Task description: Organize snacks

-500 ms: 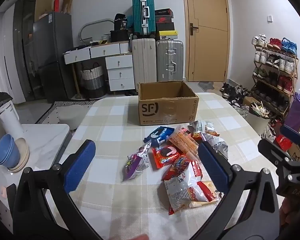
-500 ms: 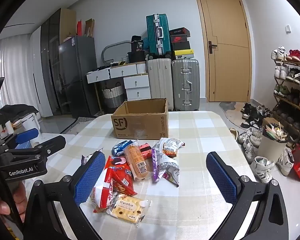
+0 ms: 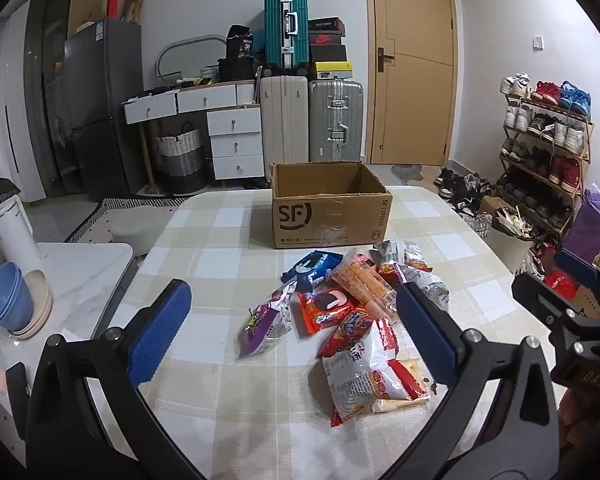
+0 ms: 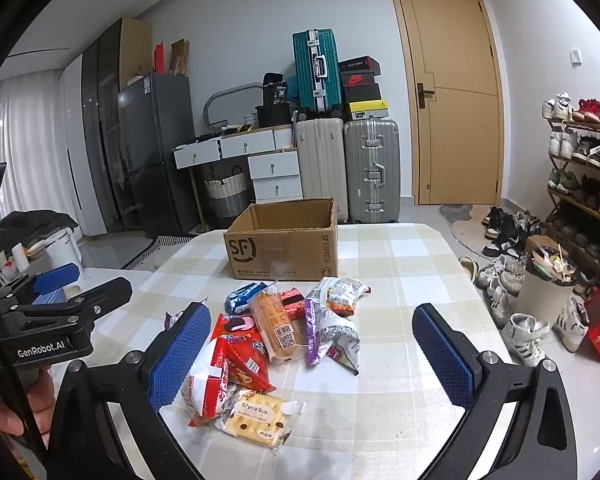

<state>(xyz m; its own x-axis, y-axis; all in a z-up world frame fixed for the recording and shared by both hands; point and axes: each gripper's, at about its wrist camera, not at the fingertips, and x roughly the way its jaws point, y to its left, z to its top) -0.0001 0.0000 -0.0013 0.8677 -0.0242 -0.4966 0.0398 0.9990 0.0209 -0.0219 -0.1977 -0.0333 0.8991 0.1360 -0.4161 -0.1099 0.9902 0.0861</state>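
Snack packets (image 4: 276, 340), crinkly foil and plastic, heaped loose on checked beige tablecloth (image 4: 400, 360) just in front of open brown cardboard box (image 4: 284, 246), none inside yet. Left gripper (image 3: 292, 328) and right gripper (image 4: 312, 356) both spread fully wide, empty, hovering near the heap. Best to start at the heap's edge: pale cracker pack (image 4: 256, 420) nearest, pinch one packet by a flat seam, gently, avoid crushing, then lift clear over box rim
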